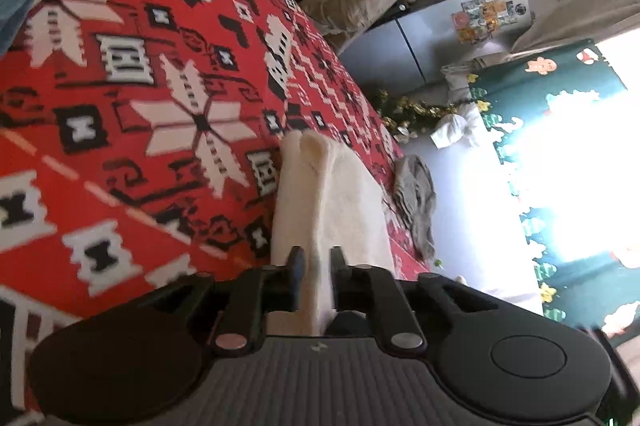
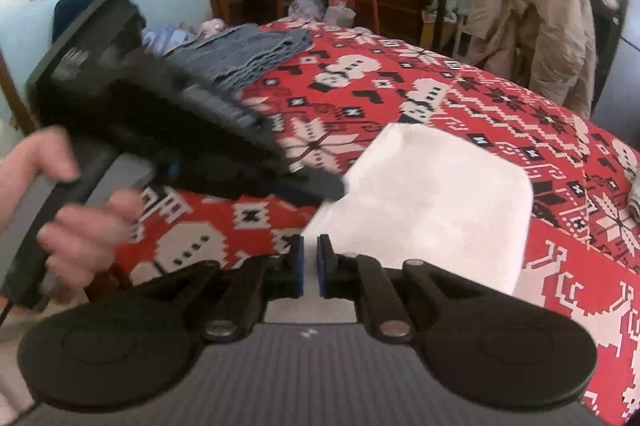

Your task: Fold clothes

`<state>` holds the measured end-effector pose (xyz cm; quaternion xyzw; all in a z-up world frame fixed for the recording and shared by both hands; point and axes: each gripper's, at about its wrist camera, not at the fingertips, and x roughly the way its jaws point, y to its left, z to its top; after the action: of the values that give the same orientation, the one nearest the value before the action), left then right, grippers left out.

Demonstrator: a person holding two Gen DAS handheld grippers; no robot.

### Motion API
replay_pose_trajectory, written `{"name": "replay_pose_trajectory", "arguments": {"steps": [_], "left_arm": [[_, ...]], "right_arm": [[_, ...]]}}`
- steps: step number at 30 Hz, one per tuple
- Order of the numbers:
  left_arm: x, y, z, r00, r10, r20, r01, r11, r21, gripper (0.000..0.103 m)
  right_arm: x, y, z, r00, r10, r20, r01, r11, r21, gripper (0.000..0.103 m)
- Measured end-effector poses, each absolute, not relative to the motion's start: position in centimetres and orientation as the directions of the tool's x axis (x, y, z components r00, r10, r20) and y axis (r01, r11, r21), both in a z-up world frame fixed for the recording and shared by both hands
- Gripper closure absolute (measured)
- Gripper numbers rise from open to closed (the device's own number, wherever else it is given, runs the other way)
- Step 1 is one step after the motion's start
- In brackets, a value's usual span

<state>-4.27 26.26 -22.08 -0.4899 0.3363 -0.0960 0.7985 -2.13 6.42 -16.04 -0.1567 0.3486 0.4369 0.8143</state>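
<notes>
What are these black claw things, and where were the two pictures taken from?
They are hand-held grippers, one in each of a person's hands, each with a camera looking along its two fingers. One picture is from the left gripper, the other from the right gripper, which also shows the person's hand on the left one. Both look at a bed under a red blanket. A folded white cloth lies on it and runs between the left jaws, which stand slightly apart. The right jaws are nearly closed, with nothing visible between them. Grey clothes are stacked further back.
</notes>
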Motion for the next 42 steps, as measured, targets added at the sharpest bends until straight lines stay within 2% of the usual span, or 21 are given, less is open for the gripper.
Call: {"name": "replay_pose_trajectory", "arguments": {"steps": [3,4,13,19,28,37,42], "left_arm": [[-4.9,25.9,-22.2,0.760,-0.469,-0.450,-0.189,0.503,-0.843,0.087],[-5.0,25.8,-22.3,0.760,-0.471,-0.448,-0.189,0.500,-0.845,0.099],[-6.0,26.0,-21.8,0.759,-0.462,-0.458,-0.186,0.521,-0.833,0.099],[-5.4,26.1,-21.8,0.750,-0.457,-0.478,-0.196,0.537,-0.821,0.099],[-6.4,25.4,-22.8,0.725,-0.516,-0.456,-0.186,0.491,-0.851,0.096],[-8.0,25.3,-21.7,0.733,-0.475,-0.486,-0.190,0.544,-0.818,0.102],[-8.0,26.2,-21.7,0.736,-0.463,-0.493,-0.201,0.546,-0.813,0.103]], "right_arm": [[-0.9,6.2,-15.8,0.399,0.593,-0.699,-0.803,0.595,0.047,0.095],[-0.7,6.2,-15.9,0.398,0.591,-0.701,-0.802,0.595,0.046,0.095],[-3.7,6.1,-16.4,0.340,0.610,-0.716,-0.856,0.516,0.033,0.095],[-1.6,6.3,-16.4,0.374,0.601,-0.706,-0.814,0.577,0.060,0.095],[-2.2,4.3,-15.6,0.349,0.621,-0.702,-0.796,0.591,0.127,0.094],[-2.2,6.0,-16.2,0.355,0.608,-0.710,-0.822,0.564,0.072,0.094],[-3.4,6.1,-16.5,0.300,0.619,-0.726,-0.840,0.532,0.106,0.093]]}}
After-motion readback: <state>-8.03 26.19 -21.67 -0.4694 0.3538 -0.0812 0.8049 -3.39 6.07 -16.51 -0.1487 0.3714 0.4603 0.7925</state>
